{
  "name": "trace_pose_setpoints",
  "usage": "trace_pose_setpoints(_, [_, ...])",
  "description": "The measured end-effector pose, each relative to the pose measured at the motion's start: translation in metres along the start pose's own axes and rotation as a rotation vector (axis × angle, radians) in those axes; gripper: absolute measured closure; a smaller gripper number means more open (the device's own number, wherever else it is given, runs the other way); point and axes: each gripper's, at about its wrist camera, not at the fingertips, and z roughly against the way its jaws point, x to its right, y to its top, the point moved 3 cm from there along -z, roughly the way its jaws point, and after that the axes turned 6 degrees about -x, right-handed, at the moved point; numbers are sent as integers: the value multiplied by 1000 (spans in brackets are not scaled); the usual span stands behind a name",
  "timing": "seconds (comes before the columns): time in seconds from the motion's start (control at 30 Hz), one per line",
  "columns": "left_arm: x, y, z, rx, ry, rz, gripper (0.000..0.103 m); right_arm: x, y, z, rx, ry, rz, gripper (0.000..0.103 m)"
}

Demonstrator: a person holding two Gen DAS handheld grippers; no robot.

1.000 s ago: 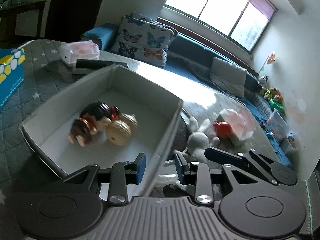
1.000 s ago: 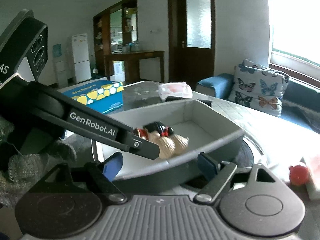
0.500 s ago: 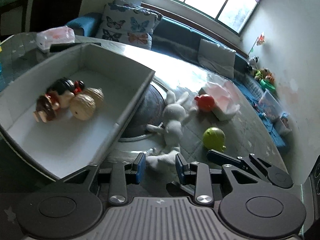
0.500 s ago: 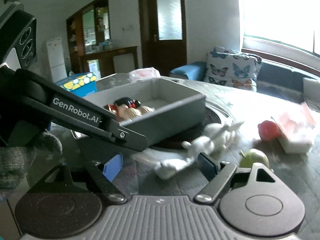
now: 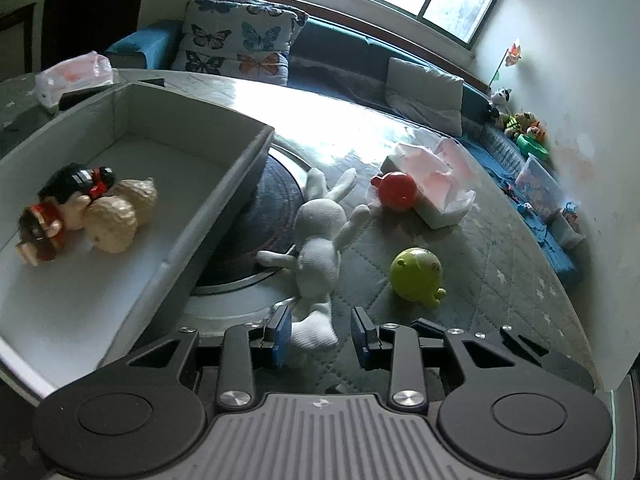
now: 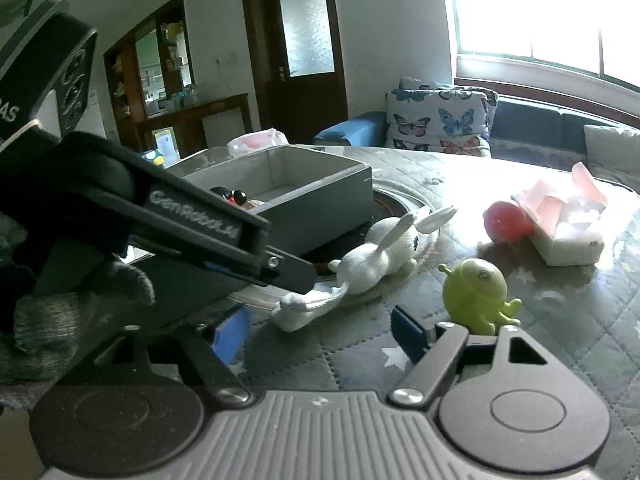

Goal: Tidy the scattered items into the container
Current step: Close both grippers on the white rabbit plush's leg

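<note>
A white plush rabbit [image 5: 320, 240] [image 6: 380, 256] lies on the quilted table beside the grey container [image 5: 240, 184] [image 6: 320, 208]. Several small toys [image 5: 88, 208] lie in the container. My left gripper [image 5: 320, 336] is open, and the rabbit's near leg lies between its blue pads without being squeezed. In the right wrist view the left gripper's black body [image 6: 200, 232] reaches down to that leg. My right gripper [image 6: 320, 336] is open with its jaws closing and nothing between them. A green alien toy [image 5: 418, 276] [image 6: 476, 296] stands just right of its right finger. A red ball toy [image 5: 396, 192] [image 6: 506, 220] sits farther back.
An open pink tissue pack [image 5: 436, 184] [image 6: 560, 224] lies behind the red toy. A round dark turntable [image 5: 260, 232] sits under the container's corner. A second tissue pack [image 5: 72, 76] lies beyond the container. A blue sofa with a butterfly cushion [image 5: 236, 52] borders the far side.
Both views swung from the container to the toys on the table and sank lower. The left gripper came over the rabbit's leg. The right gripper's pads stand slightly closer together.
</note>
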Motion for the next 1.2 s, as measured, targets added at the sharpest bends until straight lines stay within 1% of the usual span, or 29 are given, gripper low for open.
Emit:
trace_pose_setpoints(0.2, [0,3,-22,-39,-5,-5,69,8,-1,-3,-8,-6,-19,26])
trace_pose_setpoints(0.27, [-2,3,-29,-47,-12,-2,70,12,-3,-4,-11,-10,-25,27])
trace_pose_setpoints(0.33, [-4,3,-35,-60,-19,2,78,15,-4,-5,-16,-18,-32,27])
trace_pose_setpoints(0.37, [-5,2,-37,-66,-23,4,78,17,-4,-5,-18,-21,-35,27])
trace_pose_setpoints(0.4, [-6,2,-39,-69,-29,4,81,19,-5,-5,-21,-26,-38,28])
trace_pose_setpoints(0.43, [-7,1,-40,-71,-35,2,85,21,-5,-5,-22,-28,-42,30])
trace_pose_setpoints(0.47, [-8,0,-41,-71,-40,0,85,24,-5,-4,-23,-31,-47,33])
trace_pose_setpoints(0.5, [-8,0,-41,-70,-45,-2,87,26,-6,-4,-24,-34,-52,33])
trace_pose_setpoints(0.63, [-12,-3,-37,-69,-52,-16,90,34,-7,-1,-22,-42,-66,34])
trace_pose_setpoints(0.73, [-13,-7,-32,-73,-51,-27,90,39,-9,3,-19,-46,-80,39])
trace_pose_setpoints(0.9, [-15,-24,-18,-81,-51,-68,90,47,-8,7,-11,-47,-113,41])
trace_pose_setpoints(1.07, [-17,-43,-3,-93,-51,-96,90,41,-1,3,-11,-16,-108,42])
trace_pose_setpoints(1.2, [-19,-58,8,-102,-57,-109,90,28,8,-5,-16,18,-82,42])
